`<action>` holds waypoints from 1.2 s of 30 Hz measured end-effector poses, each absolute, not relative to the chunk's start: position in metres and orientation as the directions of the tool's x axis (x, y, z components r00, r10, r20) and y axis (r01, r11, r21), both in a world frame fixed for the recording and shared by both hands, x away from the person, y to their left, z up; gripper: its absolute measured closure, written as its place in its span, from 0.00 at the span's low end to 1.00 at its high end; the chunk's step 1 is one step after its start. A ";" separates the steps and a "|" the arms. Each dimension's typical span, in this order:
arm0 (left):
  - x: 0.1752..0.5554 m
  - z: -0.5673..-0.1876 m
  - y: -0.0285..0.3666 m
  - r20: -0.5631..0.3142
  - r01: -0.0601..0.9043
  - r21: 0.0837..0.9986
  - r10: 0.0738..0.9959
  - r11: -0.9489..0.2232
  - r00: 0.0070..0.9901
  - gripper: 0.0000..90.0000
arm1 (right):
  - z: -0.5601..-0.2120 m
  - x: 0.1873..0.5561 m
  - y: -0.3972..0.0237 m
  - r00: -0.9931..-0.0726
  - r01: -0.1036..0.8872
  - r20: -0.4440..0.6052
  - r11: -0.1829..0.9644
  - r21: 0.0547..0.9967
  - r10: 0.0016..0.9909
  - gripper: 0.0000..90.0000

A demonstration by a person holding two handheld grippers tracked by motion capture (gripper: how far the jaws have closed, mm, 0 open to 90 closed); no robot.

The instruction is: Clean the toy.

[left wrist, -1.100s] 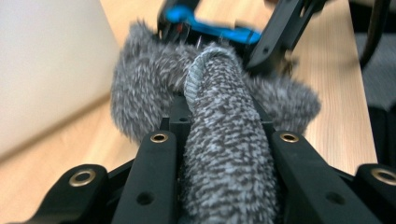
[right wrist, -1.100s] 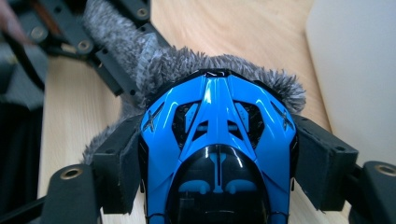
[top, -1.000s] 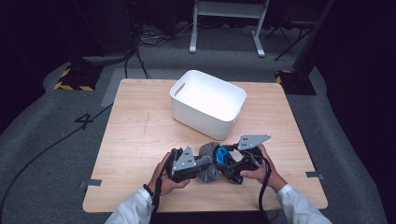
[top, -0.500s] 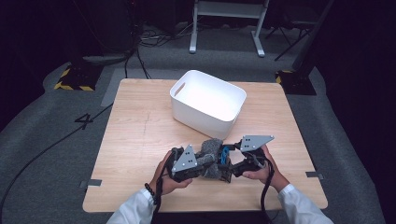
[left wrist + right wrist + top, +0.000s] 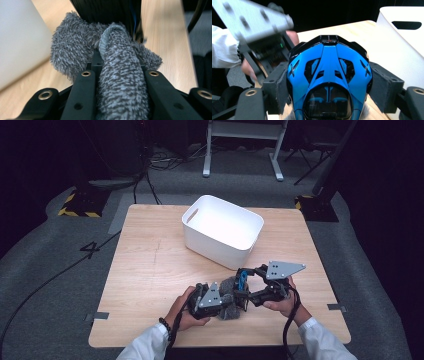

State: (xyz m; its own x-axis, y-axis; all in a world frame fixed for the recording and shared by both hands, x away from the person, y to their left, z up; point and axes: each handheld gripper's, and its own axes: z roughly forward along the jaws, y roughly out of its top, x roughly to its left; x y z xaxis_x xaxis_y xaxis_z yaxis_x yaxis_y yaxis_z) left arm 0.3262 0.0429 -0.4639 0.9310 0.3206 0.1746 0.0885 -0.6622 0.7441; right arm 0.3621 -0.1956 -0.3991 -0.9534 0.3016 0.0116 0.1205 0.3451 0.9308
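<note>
Near the desk's [image 5: 150,270] front edge, the left gripper [image 5: 222,301] has its fingers pinching a fuzzy grey cloth [image 5: 120,75]; just beside it, the right gripper [image 5: 243,287] clamps a blue toy car [image 5: 329,75] between its fingers, above the cloth; farther back stands a white bin [image 5: 222,230].

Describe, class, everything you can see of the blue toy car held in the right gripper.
The blue toy car is glossy, plastic-looking, bright blue with black panels, vents and a dark windscreen. The right gripper clamps it between grey padded jaws pressing on both its sides. In the high view it sits raised above the wooden table, beside the white bin.
</note>
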 end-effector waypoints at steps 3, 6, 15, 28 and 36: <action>0.328 -0.473 0.039 0.157 0.113 0.725 0.322 -0.680 0.933 0.81 | -0.399 0.363 -0.197 -0.953 0.131 0.025 0.335 0.933 0.303 0.30; 0.330 -0.466 0.044 0.134 0.124 0.768 0.347 -0.628 0.928 0.81 | -0.402 0.363 -0.196 -0.955 0.136 0.028 0.348 0.927 0.297 0.30; 0.340 -0.432 0.067 0.078 0.133 0.897 0.446 -0.422 0.892 0.82 | -0.420 0.368 -0.190 -0.955 0.161 0.037 0.410 0.898 0.294 0.30; 0.346 -0.445 0.041 0.094 0.143 0.859 0.427 -0.492 0.899 0.82 | -0.417 0.371 -0.200 -0.952 0.154 0.044 0.352 0.923 0.302 0.30; 0.347 -0.476 0.018 0.086 0.166 0.780 0.366 -0.603 0.927 0.82 | -0.406 0.371 -0.211 -0.946 0.142 0.038 0.304 0.942 0.323 0.30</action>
